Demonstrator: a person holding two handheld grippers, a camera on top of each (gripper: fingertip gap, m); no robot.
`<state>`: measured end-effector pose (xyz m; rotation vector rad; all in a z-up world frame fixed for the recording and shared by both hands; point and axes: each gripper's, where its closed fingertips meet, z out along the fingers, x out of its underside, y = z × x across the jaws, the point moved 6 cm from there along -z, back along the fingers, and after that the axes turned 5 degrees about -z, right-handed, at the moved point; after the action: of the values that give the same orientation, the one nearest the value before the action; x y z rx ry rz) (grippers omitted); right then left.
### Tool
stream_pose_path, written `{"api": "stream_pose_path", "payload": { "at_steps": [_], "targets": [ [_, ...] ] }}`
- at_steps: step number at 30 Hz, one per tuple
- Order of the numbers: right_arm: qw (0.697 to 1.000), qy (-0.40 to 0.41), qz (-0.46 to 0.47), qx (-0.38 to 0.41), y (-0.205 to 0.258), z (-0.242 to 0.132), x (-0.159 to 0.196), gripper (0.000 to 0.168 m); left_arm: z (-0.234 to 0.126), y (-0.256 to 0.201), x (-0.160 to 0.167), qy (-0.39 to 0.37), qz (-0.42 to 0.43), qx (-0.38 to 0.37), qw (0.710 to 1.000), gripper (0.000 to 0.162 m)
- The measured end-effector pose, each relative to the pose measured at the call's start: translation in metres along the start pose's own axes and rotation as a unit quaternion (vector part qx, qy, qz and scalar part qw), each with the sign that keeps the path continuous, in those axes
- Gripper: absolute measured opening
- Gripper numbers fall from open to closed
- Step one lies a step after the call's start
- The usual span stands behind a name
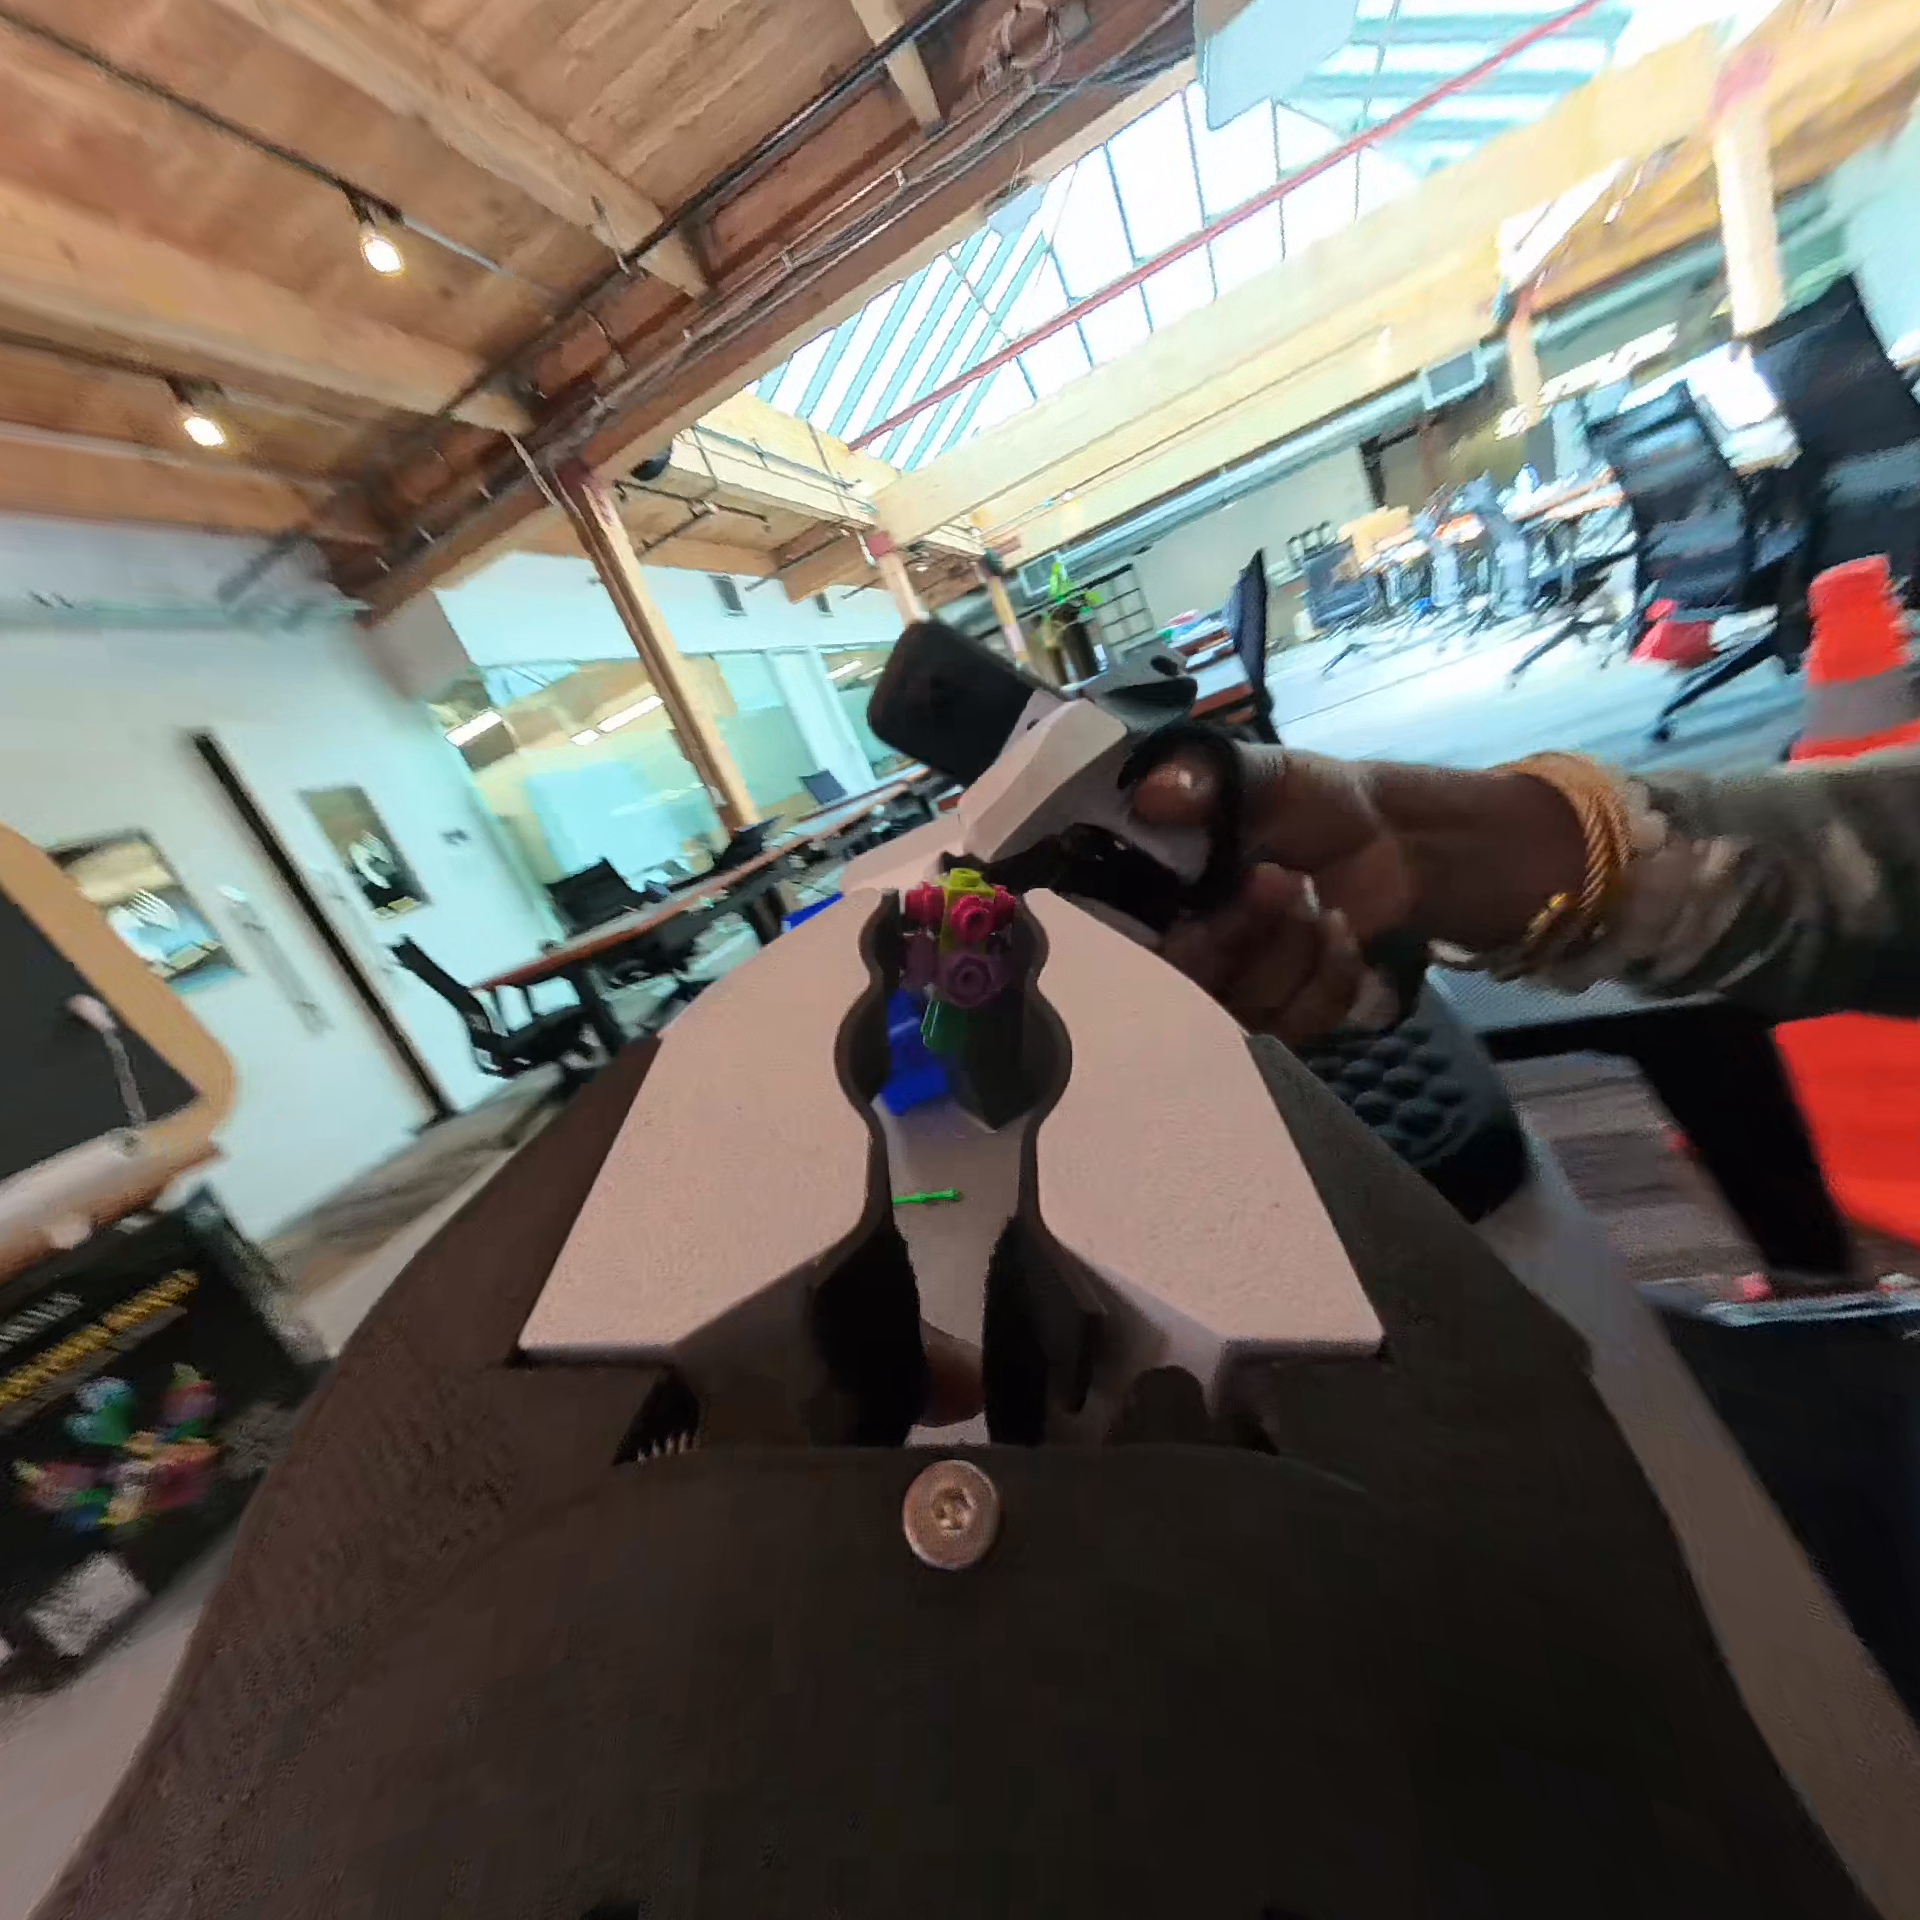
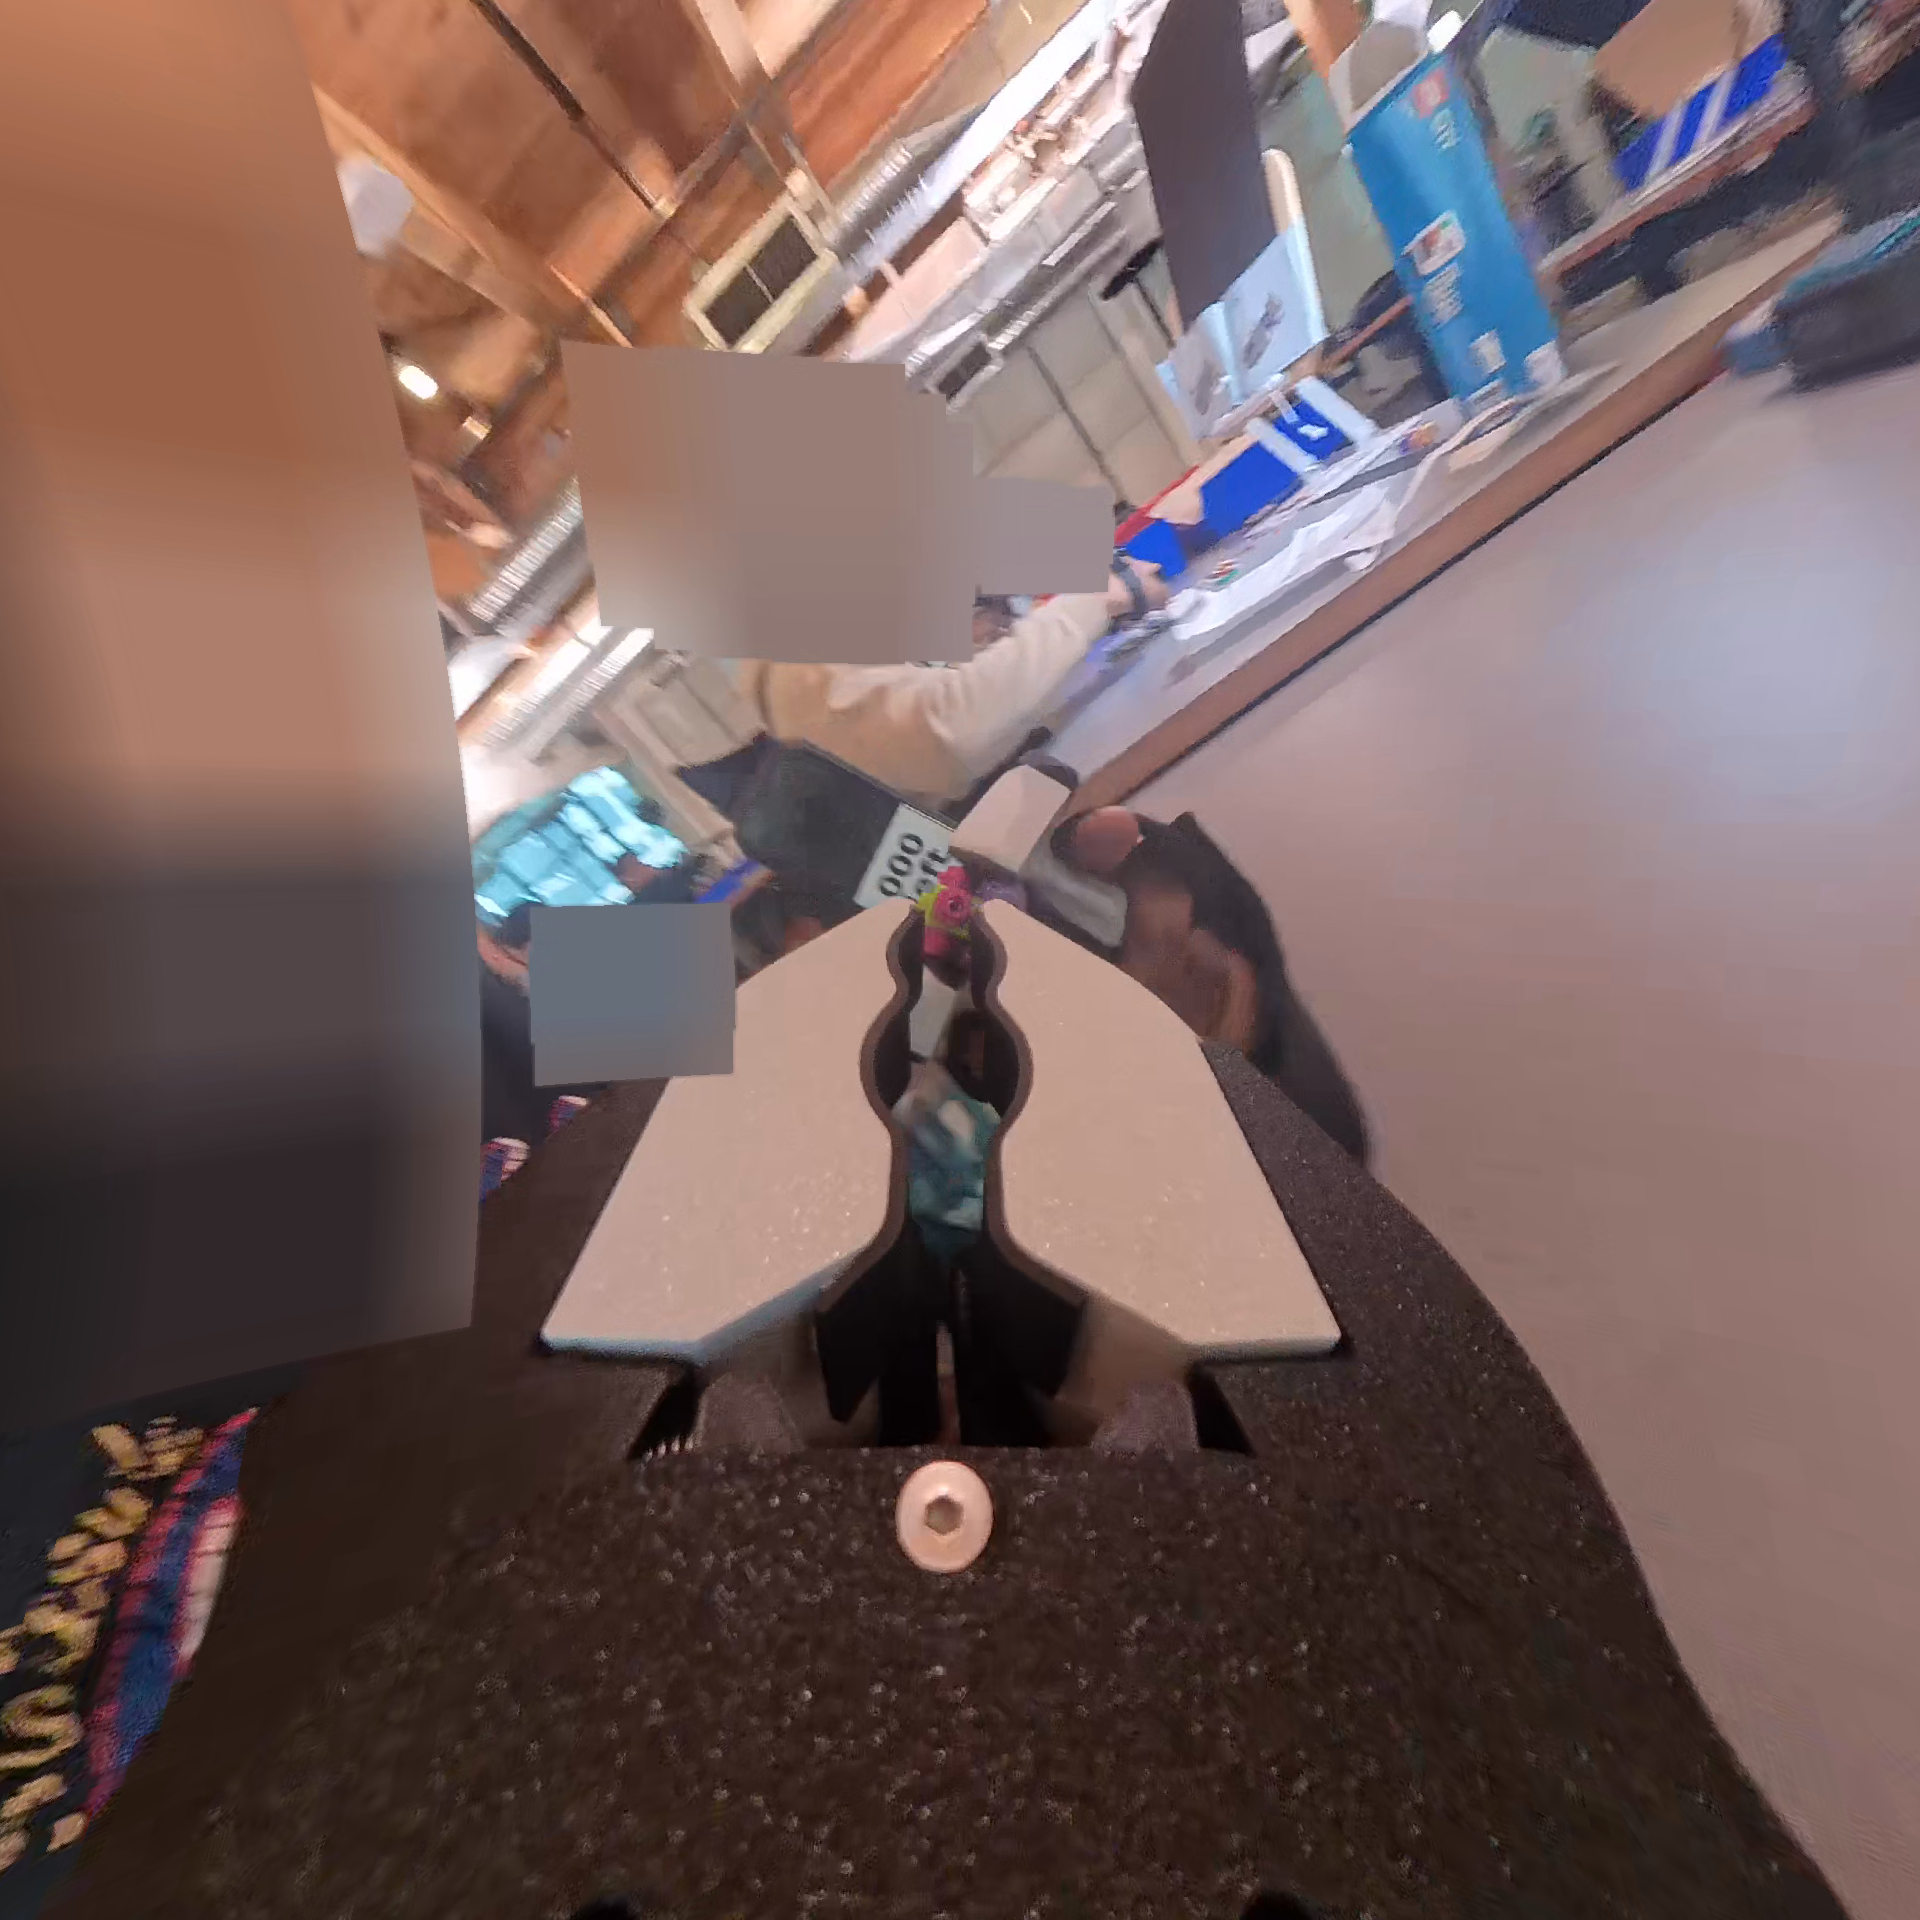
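One small toy-brick flower bouquet (image 1: 958,940), with magenta and purple blossoms, a lime-green top piece and green stems, sits between the tips of the left gripper (image 1: 954,914), whose pale fingers (image 1: 727,1143) are clenched on it, held up in the air well above the floor; a blue brick (image 1: 912,1070) shows in the gap just below the flowers, though whether it is joined to them cannot be told. A tiny green stem piece (image 1: 925,1198) lies lower in the gap between the same fingers. The right gripper (image 2: 954,914) comes in from the right in the left wrist view, and its own view shows its tips closed around a magenta flower piece (image 2: 948,916) with a lime-green bit at the top of the same cluster, so both claws meet at the bouquet. The right hand (image 1: 1309,883) wraps the white-and-black handle, with a gold bracelet (image 1: 1584,842) on the wrist. In the right wrist view the left hand (image 2: 1195,935) shows just beyond the tips, over a pale grey table top (image 2: 1610,935). Farther out are an orange traffic cone (image 1: 1860,665), black office chairs (image 1: 1683,520), long desks (image 1: 665,914), a wooden beam ceiling (image 1: 416,208) with spot lamps, and a tall blue box (image 2: 1455,229); both views are motion-blurred at the edges
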<state>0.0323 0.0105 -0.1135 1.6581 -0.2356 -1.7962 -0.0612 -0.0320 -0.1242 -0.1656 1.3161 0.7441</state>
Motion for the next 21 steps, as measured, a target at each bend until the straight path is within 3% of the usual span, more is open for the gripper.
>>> {"api": "stream_pose_path", "payload": {
  "at_steps": [4, 15, 17, 19, 21],
  "targets": [
    [0.995, -0.01, 0.082, -0.052, -0.003, -0.004, 0.006, 0.007, 0.002, -0.006, 0.003, 0.017, 0.047, 0.012, 0.999, 0.02],
    [0.999, 0.01, 0.037, 0.014, -0.01, -0.01, 0.011, 0.008, 0.003, -0.007, 0.009, 0.064, 0.121, -0.011, 0.991, 0.02],
    [1.0, -0.01, 0.001, -0.02, -0.001, -0.011, 0.007, 0.005, 0.004, -0.003, 0.01, 0.065, 0.063, -0.013, 0.996, 0.02],
    [0.994, -0.023, -0.1, -0.027, 0.01, -0.014, 0.0, 0.006, 0.004, 0.002, 0.009, 0.036, -0.107, 0.037, 0.993, 0.02],
    [0.97, 0.003, -0.241, 0.041, 0.012, -0.017, -0.005, 0.008, 0.002, 0.006, 0.004, -0.022, -0.302, 0.128, 0.944, 0.021]
  ]
}}
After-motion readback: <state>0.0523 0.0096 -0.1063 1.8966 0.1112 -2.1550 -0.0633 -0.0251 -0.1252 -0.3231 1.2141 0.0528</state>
